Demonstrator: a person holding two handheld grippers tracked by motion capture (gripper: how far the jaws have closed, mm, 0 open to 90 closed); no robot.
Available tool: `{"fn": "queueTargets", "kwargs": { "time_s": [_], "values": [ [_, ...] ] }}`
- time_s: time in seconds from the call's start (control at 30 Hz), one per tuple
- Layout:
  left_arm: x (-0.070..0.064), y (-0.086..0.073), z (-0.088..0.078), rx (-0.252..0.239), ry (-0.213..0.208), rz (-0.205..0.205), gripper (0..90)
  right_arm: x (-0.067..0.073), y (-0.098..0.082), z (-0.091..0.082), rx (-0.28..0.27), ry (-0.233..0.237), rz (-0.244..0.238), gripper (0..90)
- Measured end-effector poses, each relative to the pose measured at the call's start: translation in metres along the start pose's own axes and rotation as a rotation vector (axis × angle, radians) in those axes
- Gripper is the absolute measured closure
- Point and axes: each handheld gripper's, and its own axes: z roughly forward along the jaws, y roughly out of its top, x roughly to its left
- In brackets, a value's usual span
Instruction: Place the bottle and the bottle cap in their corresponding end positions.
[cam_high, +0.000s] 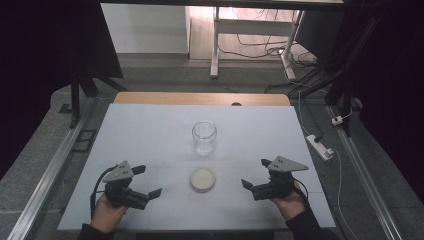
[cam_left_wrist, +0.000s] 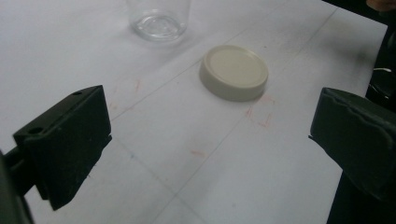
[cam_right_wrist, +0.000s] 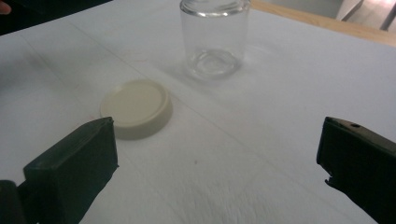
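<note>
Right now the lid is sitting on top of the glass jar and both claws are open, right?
Not quite. The high view shows the lid lying flat on the table, apart from the glass jar. Both claws, left and right, are open.

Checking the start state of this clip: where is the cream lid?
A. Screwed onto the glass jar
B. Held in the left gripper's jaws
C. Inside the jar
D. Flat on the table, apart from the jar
D: the lid lies flat on the table, nearer the person than the open jar, with both grippers open and empty.
</note>
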Motion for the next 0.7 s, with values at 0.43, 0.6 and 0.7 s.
{"fn": "queueTargets", "kwargs": {
  "time_s": [0.43,0.6,0.7],
  "values": [
    [0.006,-0.035,-0.031,0.014,0.091,-0.084,0.0,-0.007,-0.042,-0.043,0.051,-0.122,0.055,0.0],
    [0.005,-0.044,-0.038,0.051,0.145,-0.091,0.0,-0.01,-0.058,-0.054,0.077,-0.156,0.084,0.0],
    [0.004,-0.048,-0.04,0.088,0.19,-0.088,0.0,-0.011,-0.061,-0.06,0.062,-0.171,0.105,0.0]
  ]
}}
